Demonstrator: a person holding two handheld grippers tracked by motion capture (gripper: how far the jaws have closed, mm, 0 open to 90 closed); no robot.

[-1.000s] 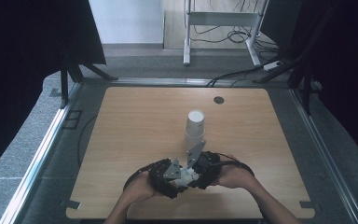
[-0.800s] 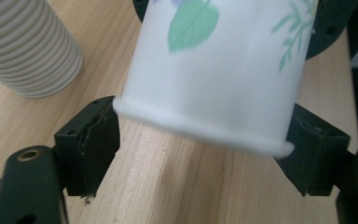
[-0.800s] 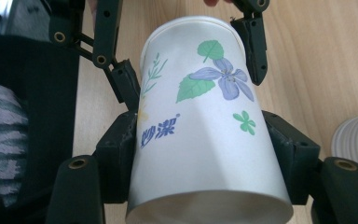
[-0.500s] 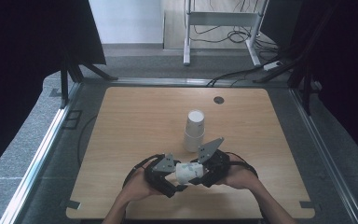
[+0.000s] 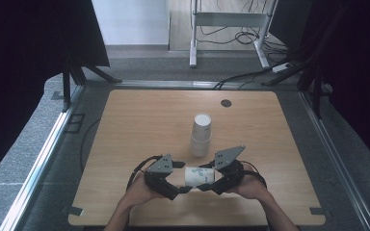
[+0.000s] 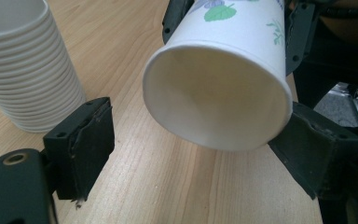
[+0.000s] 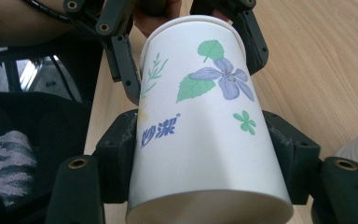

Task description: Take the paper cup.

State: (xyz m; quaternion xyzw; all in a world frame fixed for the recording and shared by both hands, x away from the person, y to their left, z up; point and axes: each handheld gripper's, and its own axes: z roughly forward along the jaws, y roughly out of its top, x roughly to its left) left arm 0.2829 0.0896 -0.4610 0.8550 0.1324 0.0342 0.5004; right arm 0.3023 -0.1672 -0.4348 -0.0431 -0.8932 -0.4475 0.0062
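1. Paper cup (image 5: 198, 175), one. White, printed with a purple flower, green leaves and blue lettering. It lies on its side, held between the two grippers above the near part of the table, its open mouth toward the left gripper and its base end toward the right gripper.
2. Right gripper (image 5: 206, 186), one, carried in the person's right hand (image 5: 251, 186). Both black jaws are clamped on the cup's wall, one on each side near the base end, as the right gripper view shows.
3. Left gripper (image 5: 185, 189), one, carried in the person's left hand (image 5: 139, 191). Its jaws have just been opening. They stand apart with the cup's rim between them. In the left gripper view one jaw is well clear of the cup; the other sits right at the rim, and whether it touches I cannot tell.
4. Cup stack (image 5: 201, 134), one stack of nested white cups, standing mouth down near the table's middle, just beyond the grippers. The left gripper view shows many rims packed together; the exact count cannot be read.
5. Table (image 5: 125, 125), one, light wood top.
6. Round dark disc (image 5: 226, 103), one, set in the tabletop near the far edge, well apart from the stack.
7. Grey three-cornered plates, two, one atop each gripper.
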